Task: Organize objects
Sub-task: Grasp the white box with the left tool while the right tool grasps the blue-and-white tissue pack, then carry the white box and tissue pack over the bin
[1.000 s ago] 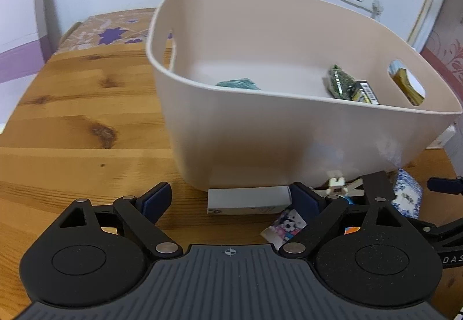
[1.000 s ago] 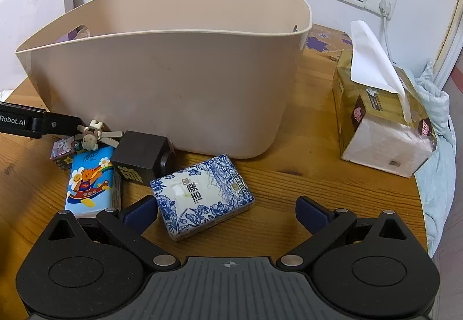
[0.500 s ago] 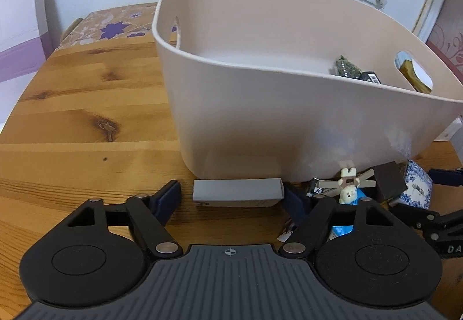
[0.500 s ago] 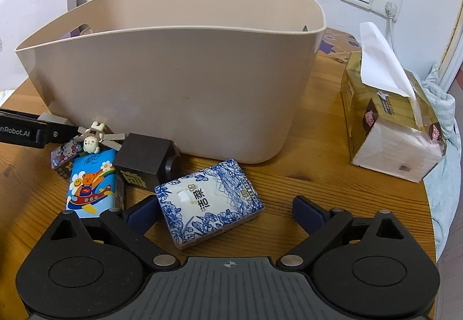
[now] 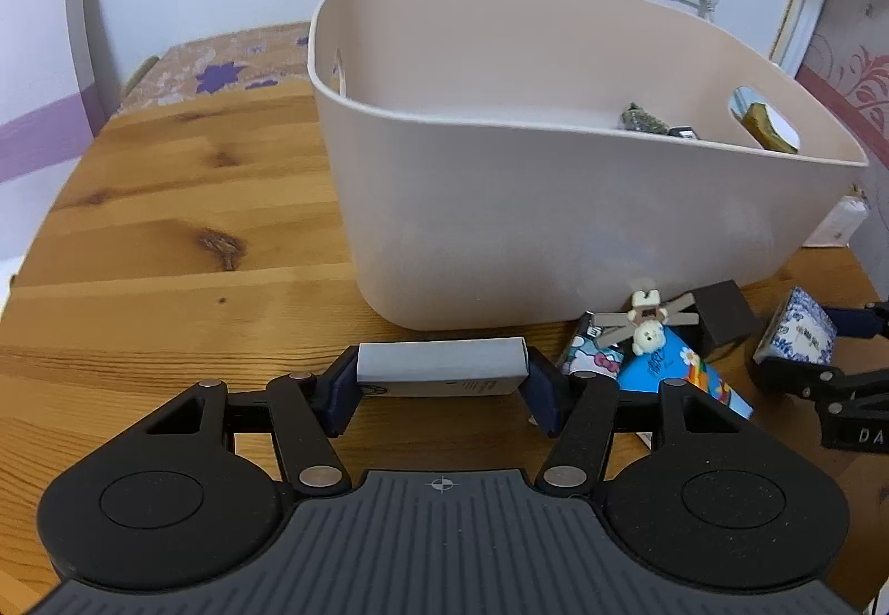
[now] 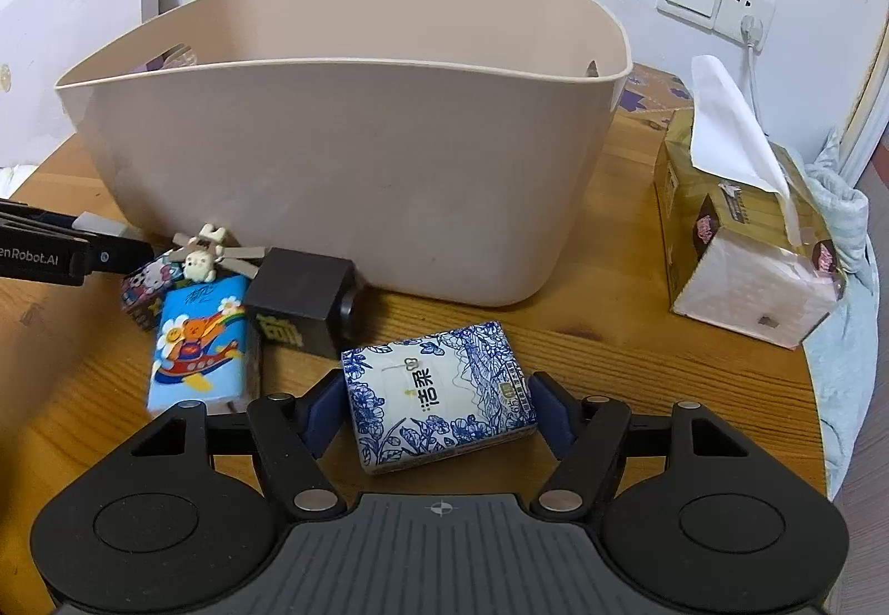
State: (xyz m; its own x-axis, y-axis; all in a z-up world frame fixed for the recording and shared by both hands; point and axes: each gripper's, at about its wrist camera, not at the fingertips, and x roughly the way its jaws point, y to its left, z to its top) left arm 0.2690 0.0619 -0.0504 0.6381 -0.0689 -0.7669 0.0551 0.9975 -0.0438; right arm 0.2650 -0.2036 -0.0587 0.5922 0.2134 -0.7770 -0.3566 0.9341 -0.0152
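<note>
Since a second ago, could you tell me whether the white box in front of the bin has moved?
Cannot tell: the white box lies beside the beige bin as before; the camera shifted. The left gripper is closing, with its pads at the box's ends.

Knotty varnished wood table, smooth matt plastic bin, glossy printed tissue pack, matt white carton.

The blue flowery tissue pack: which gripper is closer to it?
Right. The right gripper has the blue flowery tissue pack between its closing fingers. The left gripper is off to the side, closing around a white box beside the tub.
</note>
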